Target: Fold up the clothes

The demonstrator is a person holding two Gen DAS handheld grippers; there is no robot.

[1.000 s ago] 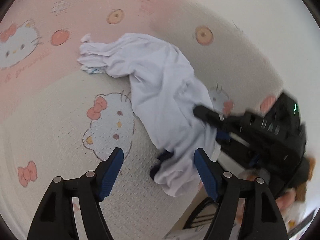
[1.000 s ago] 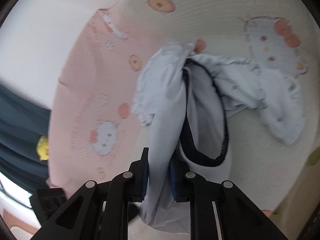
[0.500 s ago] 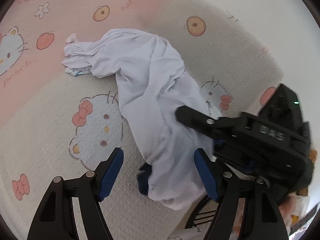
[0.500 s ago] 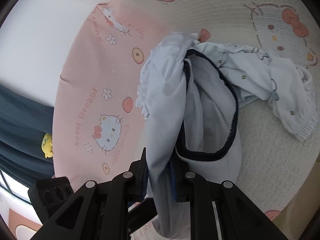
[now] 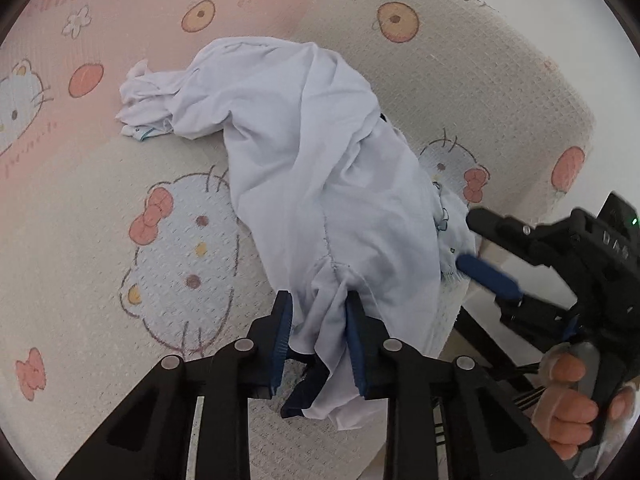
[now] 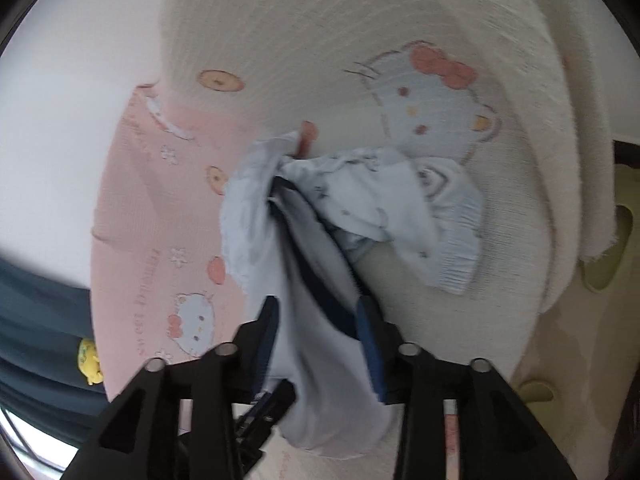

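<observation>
A crumpled white garment with a navy trim lies on the cat-print blanket. My left gripper is shut on its near bunched end. My right gripper comes in from the right by a small patterned piece at the bed's edge. In the blurred right wrist view, the right gripper has its fingers spread. The white garment and its navy trim still hang between them. The small patterned garment lies beyond.
The blanket has a pink part at the far left and drops off at the right edge. A hand holds the right gripper's handle. A dark curtain and a beige floor mat flank the bed.
My left gripper went from wide open to shut on the garment's near end. My right gripper's fingers spread apart from their tight grip and swung to the right.
</observation>
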